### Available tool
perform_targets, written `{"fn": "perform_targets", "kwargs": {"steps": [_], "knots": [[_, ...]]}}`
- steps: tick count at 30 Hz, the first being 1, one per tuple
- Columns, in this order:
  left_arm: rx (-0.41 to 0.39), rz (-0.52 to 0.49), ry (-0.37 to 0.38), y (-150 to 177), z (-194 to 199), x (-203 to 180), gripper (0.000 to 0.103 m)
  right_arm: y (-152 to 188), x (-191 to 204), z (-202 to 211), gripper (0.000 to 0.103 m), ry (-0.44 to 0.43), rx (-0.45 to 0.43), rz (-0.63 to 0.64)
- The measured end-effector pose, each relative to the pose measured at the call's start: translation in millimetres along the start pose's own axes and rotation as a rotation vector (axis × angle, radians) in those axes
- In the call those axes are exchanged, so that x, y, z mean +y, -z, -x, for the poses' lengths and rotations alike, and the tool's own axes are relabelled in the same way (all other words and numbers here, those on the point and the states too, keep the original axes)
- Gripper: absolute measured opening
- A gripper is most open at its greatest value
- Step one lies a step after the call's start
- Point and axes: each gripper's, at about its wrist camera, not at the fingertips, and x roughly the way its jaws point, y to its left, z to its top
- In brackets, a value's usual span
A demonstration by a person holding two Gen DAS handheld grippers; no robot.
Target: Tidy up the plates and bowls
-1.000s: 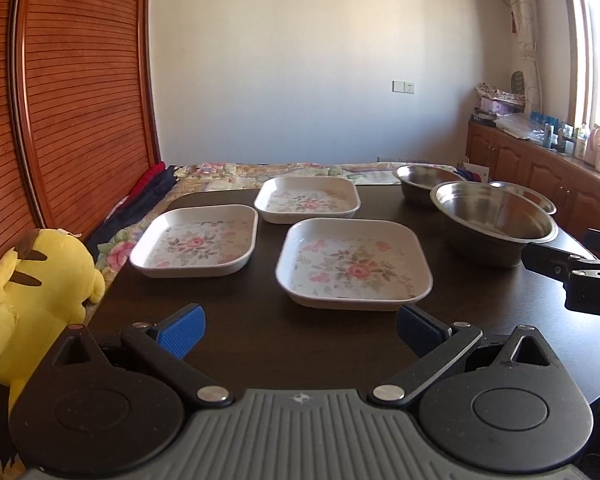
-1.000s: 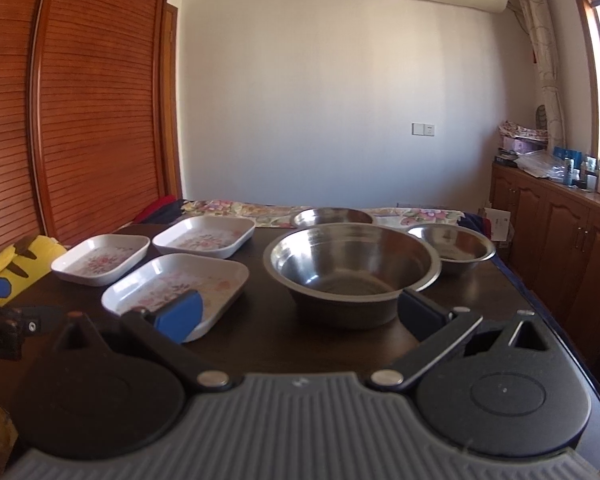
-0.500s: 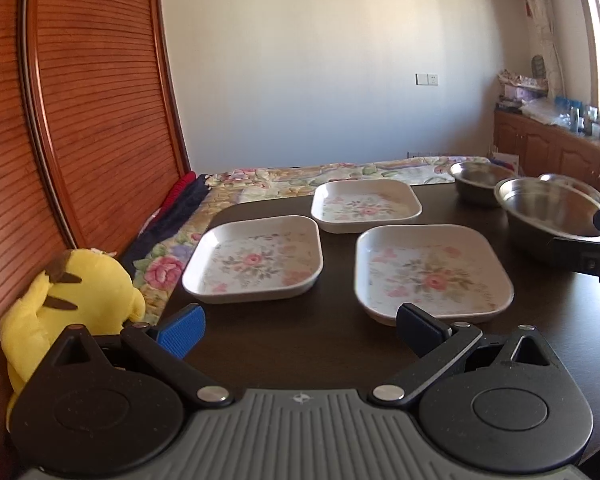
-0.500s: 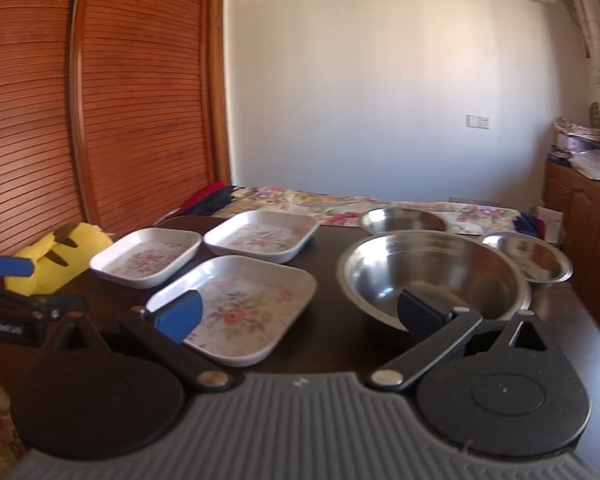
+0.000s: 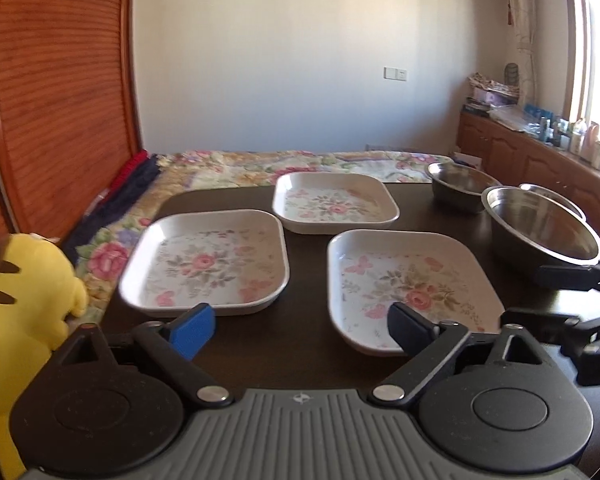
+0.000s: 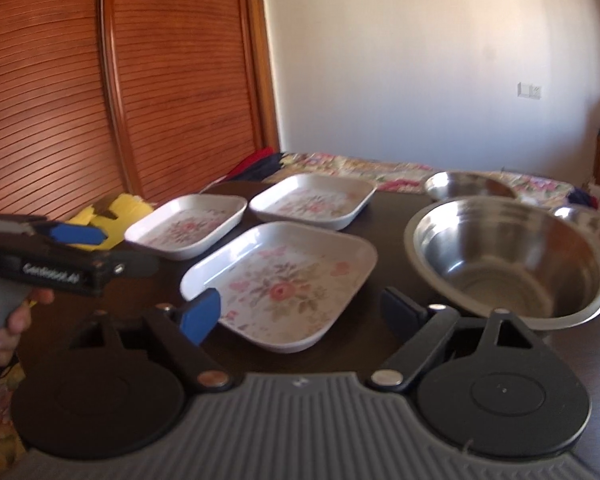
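Dark wood table [image 5: 300, 344] holds everything. Largest is a shiny steel bowl [image 6: 508, 256] on the right, with two smaller steel bowls [image 6: 468, 186] behind it. Left of them lie three white square plates with pink rose prints: one nearest [image 6: 284, 284], two farther back [image 5: 206, 260] [image 5: 334, 202]. The left gripper [image 5: 300, 330] and right gripper [image 6: 300, 312] hover over the near edge, jaws apart but just narrowing, nothing between them.
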Motion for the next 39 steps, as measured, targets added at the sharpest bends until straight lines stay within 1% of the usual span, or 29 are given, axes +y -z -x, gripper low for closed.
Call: {"fn": "perform_targets", "kwargs": {"steps": [1, 3, 6, 8, 10, 12, 17, 21, 25, 31, 34, 35, 36, 39], "knots": [[0.004, 0.000, 0.010, -0.9, -4.2, -0.2, 0.090, -0.2, 0.0, -3.0, 0.082, -0.003, 0.009, 0.004], [0.011, -0.002, 0.022, -2.2, -11.5, -2.0, 0.083, -0.9, -1.2, -7.9, 0.081, -0.002, 0.021, 0.010], [0.020, -0.009, 0.039, -4.8, -21.2, -4.5, 0.073, -2.1, -4.2, -14.8, 0.076, -0.006, 0.046, 0.013], [0.026, -0.012, 0.049, -7.5, -27.1, -5.5, 0.070, -1.5, -5.8, -18.8, 0.070, -0.009, 0.061, 0.017], [0.030, -0.014, 0.057, -9.5, -32.7, -5.5, 0.066, -0.2, -7.3, -22.7, 0.067, -0.011, 0.077, 0.017], [0.037, -0.012, 0.067, -10.5, -38.5, -5.3, 0.056, 1.3, -8.3, -26.4, 0.063, -0.009, 0.086, 0.020], [0.055, -0.010, 0.084, -11.0, -50.2, -5.5, 0.044, 2.5, -13.1, -34.0, 0.056, 0.001, 0.103, 0.004], [0.061, -0.004, 0.100, -11.8, -56.1, -5.3, 0.039, 1.3, -15.3, -36.4, 0.052, 0.007, 0.100, -0.002], [0.071, -0.003, 0.108, -11.6, -61.5, -7.9, 0.039, 1.1, -16.6, -40.6, 0.047, 0.018, 0.104, -0.001], [0.082, -0.008, 0.097, -11.3, -66.8, -8.1, 0.039, 0.7, -20.5, -45.1, 0.047, 0.010, 0.114, -0.016], [0.087, -0.011, 0.103, -11.0, -68.7, -9.5, 0.034, 0.0, -20.7, -47.7, 0.046, 0.014, 0.119, -0.012], [0.089, -0.012, 0.107, -10.5, -69.0, -10.1, 0.032, -0.4, -21.0, -48.3, 0.046, 0.015, 0.119, -0.014], [0.093, -0.015, 0.111, -10.1, -69.8, -11.2, 0.026, -1.0, -21.1, -49.1, 0.045, 0.017, 0.118, -0.015], [0.095, -0.030, 0.110, -8.3, -70.7, -13.5, 0.020, -2.1, -20.4, -51.2, 0.039, 0.026, 0.123, -0.009]]}}
